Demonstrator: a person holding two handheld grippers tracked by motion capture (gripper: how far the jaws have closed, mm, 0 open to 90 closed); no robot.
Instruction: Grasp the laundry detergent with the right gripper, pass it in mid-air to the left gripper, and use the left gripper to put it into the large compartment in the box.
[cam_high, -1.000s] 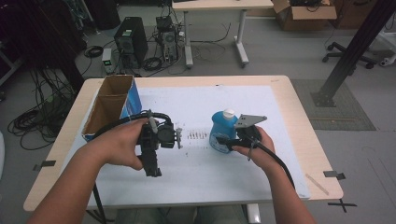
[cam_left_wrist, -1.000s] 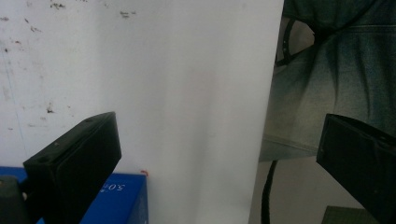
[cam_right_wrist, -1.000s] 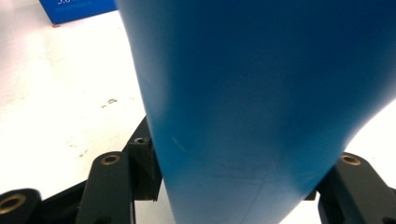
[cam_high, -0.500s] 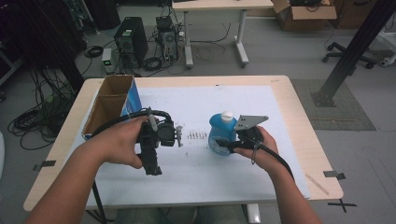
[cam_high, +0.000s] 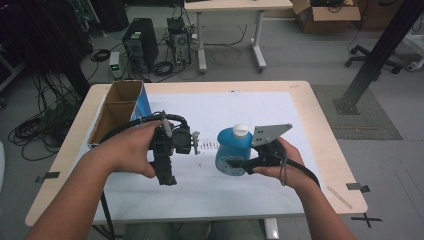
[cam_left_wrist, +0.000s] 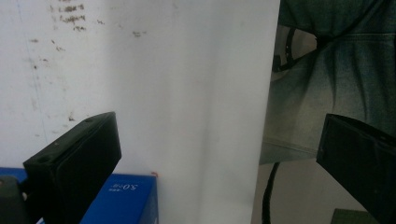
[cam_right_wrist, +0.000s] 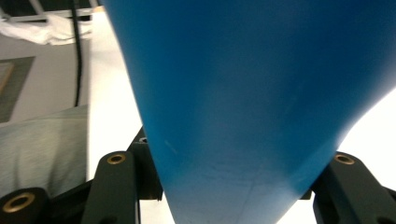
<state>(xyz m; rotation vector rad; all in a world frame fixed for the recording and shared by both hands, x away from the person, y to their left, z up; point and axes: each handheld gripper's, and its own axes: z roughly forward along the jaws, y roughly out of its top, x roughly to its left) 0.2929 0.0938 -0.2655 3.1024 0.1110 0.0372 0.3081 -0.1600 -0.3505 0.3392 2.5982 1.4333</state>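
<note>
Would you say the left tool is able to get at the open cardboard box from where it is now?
Probably yes. The left tool is open and holds nothing, and the cardboard box stands just beyond that hand with its top open. The blue bottle sits on the other side, in the right tool.

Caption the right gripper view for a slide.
Right gripper clamped on the blue bottle, jaws on either side, white table cover behind.

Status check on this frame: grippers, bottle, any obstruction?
Right gripper shut on blue bottle. Left gripper open, empty, over the white mat. Cardboard box off left, nothing blocking.
</note>
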